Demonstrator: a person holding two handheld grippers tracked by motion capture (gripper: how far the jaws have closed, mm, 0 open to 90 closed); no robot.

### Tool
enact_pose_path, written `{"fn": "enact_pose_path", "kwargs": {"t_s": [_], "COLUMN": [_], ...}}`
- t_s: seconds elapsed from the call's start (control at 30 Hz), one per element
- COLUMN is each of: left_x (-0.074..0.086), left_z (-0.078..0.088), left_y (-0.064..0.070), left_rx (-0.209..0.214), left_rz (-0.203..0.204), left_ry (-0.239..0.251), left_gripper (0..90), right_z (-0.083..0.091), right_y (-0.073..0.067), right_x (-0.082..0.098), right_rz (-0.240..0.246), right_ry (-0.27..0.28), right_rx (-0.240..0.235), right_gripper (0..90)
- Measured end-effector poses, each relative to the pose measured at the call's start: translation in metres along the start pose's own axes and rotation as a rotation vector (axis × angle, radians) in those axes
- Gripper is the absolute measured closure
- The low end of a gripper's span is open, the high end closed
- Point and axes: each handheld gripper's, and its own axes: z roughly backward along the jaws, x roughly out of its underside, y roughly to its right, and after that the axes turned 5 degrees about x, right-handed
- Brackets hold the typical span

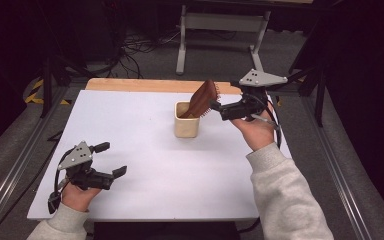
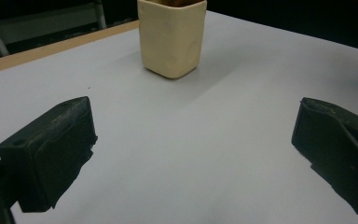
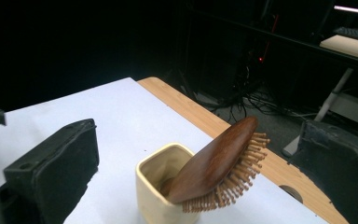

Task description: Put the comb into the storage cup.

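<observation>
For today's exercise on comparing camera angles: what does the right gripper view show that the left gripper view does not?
Right gripper view alone: a wooden hairbrush leaning handle-down in the cup, bristles facing down and outward, plus the table's wooden edge strip close by and cables on the floor beyond. Left gripper view alone: the cup's base standing on the white table. Both: the cream square cup, the table, and open black fingers.

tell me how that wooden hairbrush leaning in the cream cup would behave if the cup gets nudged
The hairbrush looks rigid wood, so it would not flex. It leans tilted over the cup rim with most of its head outside, so a nudge could probably shift or tip it out. The cup seems small and may slide easily on the smooth white table.
</observation>
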Motion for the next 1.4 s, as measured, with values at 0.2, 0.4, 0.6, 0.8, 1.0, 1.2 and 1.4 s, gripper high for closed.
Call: {"fn": "enact_pose_path", "kwargs": {"t_s": [0.2, 0.4, 0.6, 0.8, 1.0, 1.2, 1.4], "left_x": [0.001, 0.001, 0.002, 0.003, 0.005, 0.007, 0.011], "left_z": [0.004, 0.007, 0.012, 0.017, 0.021, 0.022, 0.022], "left_y": [-0.003, -0.004, -0.006, -0.008, -0.011, -0.012, -0.012], "left_rx": [0.001, 0.002, 0.014, 0.024, 0.028, 0.031, 0.034], "left_rz": [0.003, 0.003, 0.000, 0.001, -0.010, -0.001, 0.011], "left_ry": [0.002, 0.009, 0.015, 0.029, 0.029, 0.034, 0.040], "left_gripper": [0.5, 0.5, 0.5, 0.5, 0.5, 0.4, 0.3], "right_z": [0.021, 0.039, 0.055, 0.065, 0.069, 0.070, 0.068], "right_y": [-0.004, -0.006, -0.008, -0.013, -0.017, -0.021, -0.023], "right_x": [0.014, 0.027, 0.044, 0.076, 0.106, 0.133, 0.158], "right_rz": [0.003, -0.007, 0.003, -0.001, -0.033, -0.043, -0.061], "right_ry": [0.044, 0.060, 0.053, 0.054, 0.053, 0.045, 0.036], "right_rx": [-0.027, -0.053, -0.072, -0.073, -0.085, -0.090, -0.104], "right_gripper": [0.2, 0.2, 0.4, 0.4, 0.4, 0.5, 0.6]}}
